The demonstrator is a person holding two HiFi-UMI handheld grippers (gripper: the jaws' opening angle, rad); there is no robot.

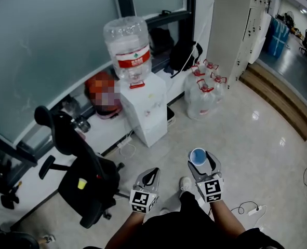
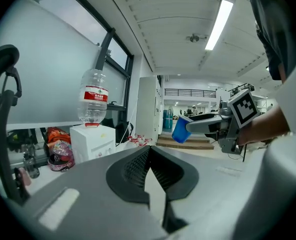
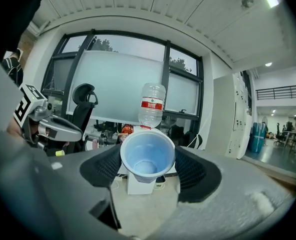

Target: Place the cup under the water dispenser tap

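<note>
A white water dispenser (image 1: 143, 110) with a clear bottle (image 1: 127, 45) on top stands on the floor by the window wall, some way ahead of me. My right gripper (image 1: 199, 163) is shut on a blue paper cup (image 1: 198, 155), held upright with its mouth showing. In the right gripper view the cup (image 3: 146, 156) sits between the pads, and the dispenser (image 3: 137, 183) shows just behind and below it. My left gripper (image 1: 153, 172) is beside it to the left, shut and empty. From the left gripper view the dispenser (image 2: 92, 141) is left of centre and the cup (image 2: 181, 130) is at the right.
A black office chair (image 1: 83, 175) stands at the near left. Several empty water jugs (image 1: 204, 90) and a black bag (image 1: 183, 53) sit right of the dispenser. A power strip with cable (image 1: 251, 210) lies on the floor at the right; a wooden step (image 1: 278, 95) runs beyond.
</note>
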